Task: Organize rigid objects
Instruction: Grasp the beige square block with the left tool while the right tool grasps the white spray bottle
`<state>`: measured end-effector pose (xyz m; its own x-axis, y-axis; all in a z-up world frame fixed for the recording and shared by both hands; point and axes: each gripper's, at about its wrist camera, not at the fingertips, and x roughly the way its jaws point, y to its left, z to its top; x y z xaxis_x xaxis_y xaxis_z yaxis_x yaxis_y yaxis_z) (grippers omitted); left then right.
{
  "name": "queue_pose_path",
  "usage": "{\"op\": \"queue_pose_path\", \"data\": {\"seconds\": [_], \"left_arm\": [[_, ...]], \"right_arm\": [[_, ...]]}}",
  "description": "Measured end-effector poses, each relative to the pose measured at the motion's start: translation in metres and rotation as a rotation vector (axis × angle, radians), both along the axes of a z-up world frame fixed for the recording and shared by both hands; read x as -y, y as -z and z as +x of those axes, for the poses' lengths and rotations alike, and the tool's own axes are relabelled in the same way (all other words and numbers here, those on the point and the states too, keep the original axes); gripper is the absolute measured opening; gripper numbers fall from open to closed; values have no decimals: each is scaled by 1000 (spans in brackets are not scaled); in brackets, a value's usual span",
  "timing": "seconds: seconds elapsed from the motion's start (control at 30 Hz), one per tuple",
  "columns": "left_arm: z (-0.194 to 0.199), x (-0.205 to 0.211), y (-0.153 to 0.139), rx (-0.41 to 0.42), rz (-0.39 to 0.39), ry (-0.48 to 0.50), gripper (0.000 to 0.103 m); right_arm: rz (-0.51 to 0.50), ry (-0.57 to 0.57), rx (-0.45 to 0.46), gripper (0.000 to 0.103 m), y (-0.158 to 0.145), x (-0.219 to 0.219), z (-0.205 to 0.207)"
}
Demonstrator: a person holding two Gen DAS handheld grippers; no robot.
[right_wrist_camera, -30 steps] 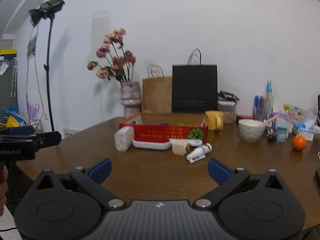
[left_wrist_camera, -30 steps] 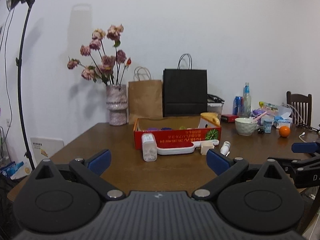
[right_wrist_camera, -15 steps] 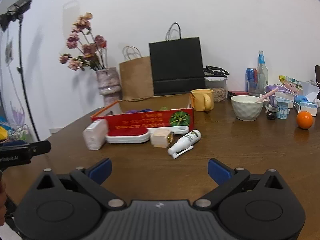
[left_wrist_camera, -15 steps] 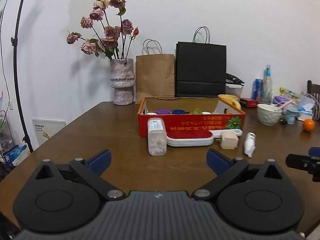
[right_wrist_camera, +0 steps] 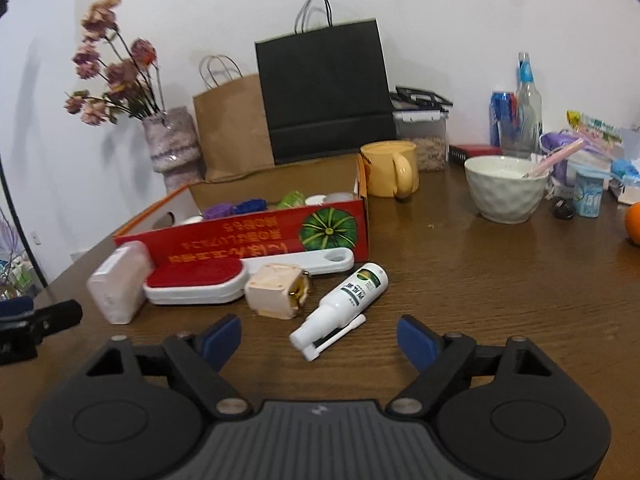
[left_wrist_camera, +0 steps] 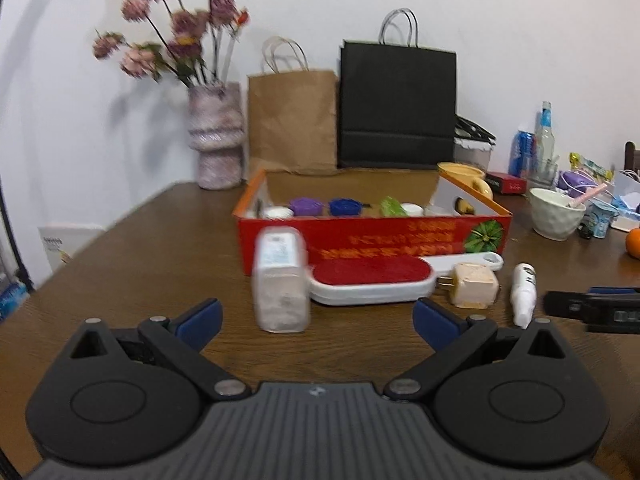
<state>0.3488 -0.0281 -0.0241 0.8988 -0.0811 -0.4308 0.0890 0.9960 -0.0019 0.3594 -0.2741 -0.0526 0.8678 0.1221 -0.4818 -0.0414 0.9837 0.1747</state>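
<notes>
A red cardboard box [left_wrist_camera: 372, 236] [right_wrist_camera: 256, 240] holds several small items. In front of it lie a clear plastic container [left_wrist_camera: 280, 284] [right_wrist_camera: 116, 286], a red-and-white lint brush [left_wrist_camera: 370, 282] [right_wrist_camera: 196, 284], a beige plug adapter [left_wrist_camera: 474, 290] [right_wrist_camera: 278, 290] and a white spray bottle [left_wrist_camera: 524, 292] [right_wrist_camera: 344, 304]. My left gripper [left_wrist_camera: 316, 320] is open and empty, just short of the container. My right gripper [right_wrist_camera: 320, 340] is open and empty, its fingers either side of the spray bottle's nozzle end. The right gripper also shows in the left wrist view [left_wrist_camera: 592, 306].
A yellow mug [right_wrist_camera: 392, 168], a white bowl [right_wrist_camera: 506, 188], bottles and snacks stand at the right. An orange [right_wrist_camera: 634, 224] lies at the far right. A vase of flowers [left_wrist_camera: 216, 140], a brown bag [left_wrist_camera: 292, 120] and a black bag [left_wrist_camera: 396, 108] stand behind the box.
Both grippers have moved forward toward the objects in front of the box. The right gripper now has the spray bottle between its open fingers. Nothing was picked up.
</notes>
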Motion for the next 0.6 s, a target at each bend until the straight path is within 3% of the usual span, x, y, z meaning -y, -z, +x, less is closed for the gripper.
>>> {"op": "queue_pose_path", "data": {"seconds": [0.23,0.33,0.47,0.6], "left_arm": [[27,45,12,-19,-20,76,103],[48,67,14,-50,-29,119,103],[76,96,20,-95,-21,172,103],[100,116,27,-128,-44,211,102]], "right_arm": [[-70,11,-66,80,13,11,48],[-62,-12,-89,80,15,18,63],[-129,-21,-105,79,16,27,76],[-118,-12,-118,71,14,48,88]]}}
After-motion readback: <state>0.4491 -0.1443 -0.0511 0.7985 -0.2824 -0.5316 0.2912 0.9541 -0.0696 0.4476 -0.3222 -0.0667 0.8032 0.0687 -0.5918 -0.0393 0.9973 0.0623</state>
